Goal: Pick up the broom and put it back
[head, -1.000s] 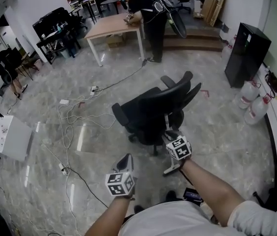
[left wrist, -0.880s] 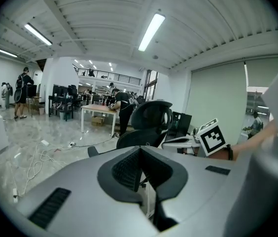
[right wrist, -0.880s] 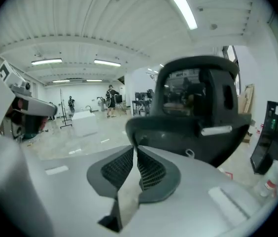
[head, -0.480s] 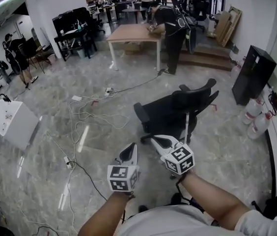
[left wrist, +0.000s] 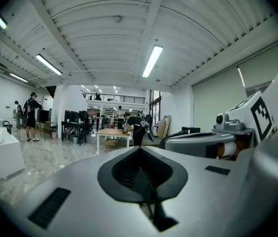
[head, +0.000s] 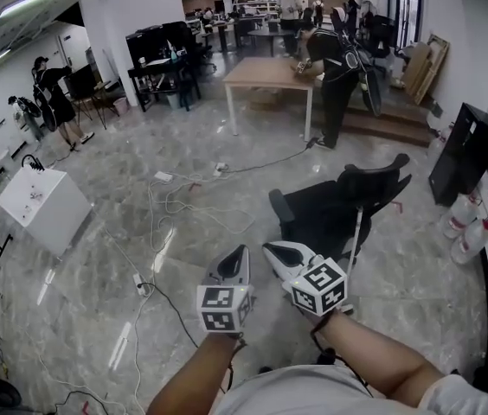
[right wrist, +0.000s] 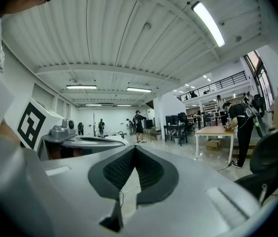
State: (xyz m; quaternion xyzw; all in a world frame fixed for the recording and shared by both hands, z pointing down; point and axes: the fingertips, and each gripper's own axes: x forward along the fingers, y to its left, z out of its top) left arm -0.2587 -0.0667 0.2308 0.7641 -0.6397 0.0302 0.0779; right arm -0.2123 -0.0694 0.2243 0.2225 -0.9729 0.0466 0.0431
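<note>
Left gripper (head: pixel 238 254) and right gripper (head: pixel 273 250): white shells, black ribbed pads (left wrist: pixel 126 169); each marker cube (head: pixel 225 308) carries black-and-white square patterns. Floor (head: pixel 97 232): grey, marbled, glossy. Office chair (head: pixel 330 210) black; table (head: pixel 270 72) light wood on white legs; box (head: pixel 41 206) white; cabinet (head: pixel 469 150) black.

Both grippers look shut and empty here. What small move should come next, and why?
Probably lower the right gripper to rest. It and the left gripper are shut, empty and clear of the thin pale pole, likely the broom's handle, which stands leaning on the black chair, so the put-back looks done.
</note>
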